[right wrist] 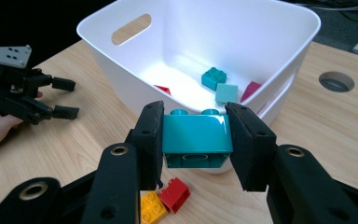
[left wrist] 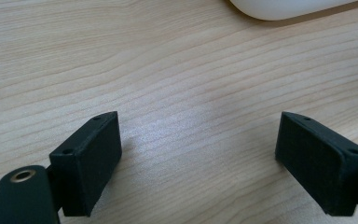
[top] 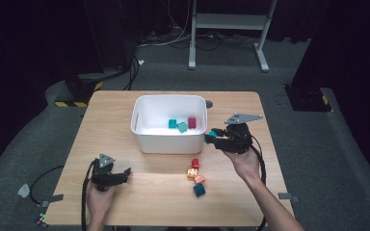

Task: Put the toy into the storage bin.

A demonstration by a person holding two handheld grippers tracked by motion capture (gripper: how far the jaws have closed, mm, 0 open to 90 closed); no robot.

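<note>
right gripper view: right tongs clamp a teal brick; left tongs gape wide, holding nothing.

Wooden table, white bin, four loose bricks beside it

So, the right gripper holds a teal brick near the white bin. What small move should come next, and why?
Probably carry the teal brick forward over the rim of the white bin, then open. The right gripper is shut on the brick just outside the bin's near wall, and similar bricks already lie inside. The left gripper rests open over bare table, so it does not need to move.
</note>
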